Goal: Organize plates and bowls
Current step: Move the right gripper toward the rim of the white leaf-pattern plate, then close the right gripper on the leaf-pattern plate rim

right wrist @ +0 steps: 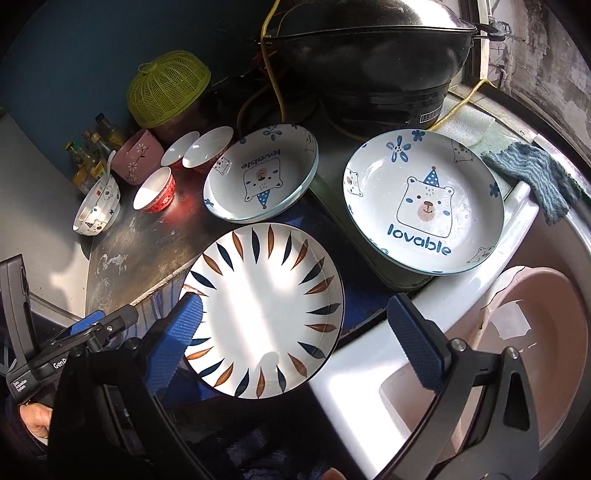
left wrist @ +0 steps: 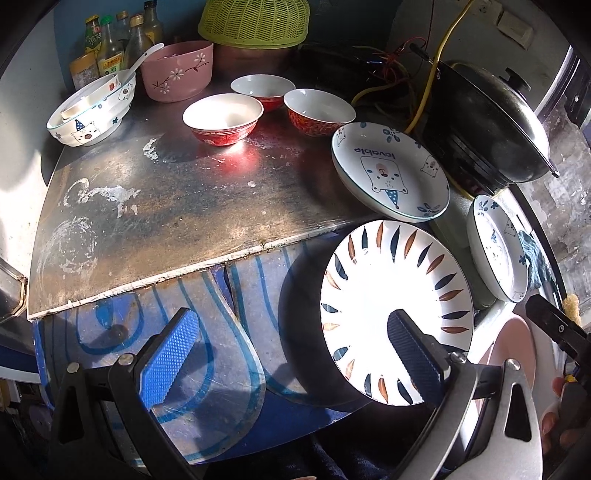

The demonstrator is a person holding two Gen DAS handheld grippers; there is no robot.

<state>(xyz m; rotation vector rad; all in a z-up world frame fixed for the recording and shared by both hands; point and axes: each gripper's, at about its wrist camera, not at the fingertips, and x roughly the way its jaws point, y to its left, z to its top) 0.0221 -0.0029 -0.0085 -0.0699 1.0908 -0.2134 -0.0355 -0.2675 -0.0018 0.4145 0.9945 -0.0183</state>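
A white plate with blue and brown leaf marks [left wrist: 395,310] [right wrist: 264,310] lies on the blue glass table top near me. Two "lovable" bear plates lie beyond it: one on the steel counter [left wrist: 389,171] [right wrist: 260,173], one further right [left wrist: 496,247] [right wrist: 424,203]. Three red bowls [left wrist: 223,118] [right wrist: 155,190], a pink bowl [left wrist: 177,70] and a bear bowl with a spoon [left wrist: 92,110] [right wrist: 98,208] stand at the back. My left gripper [left wrist: 291,354] is open, its right finger over the leaf plate. My right gripper [right wrist: 295,339] is open above that plate's near edge.
A black wok with lid [left wrist: 487,122] [right wrist: 373,55] sits at the back with yellow and red cables [left wrist: 399,70]. A green basket [left wrist: 255,22], bottles [left wrist: 110,40], a blue cloth [right wrist: 535,173] and a pink basin [right wrist: 535,354] in the white sink surround the work area.
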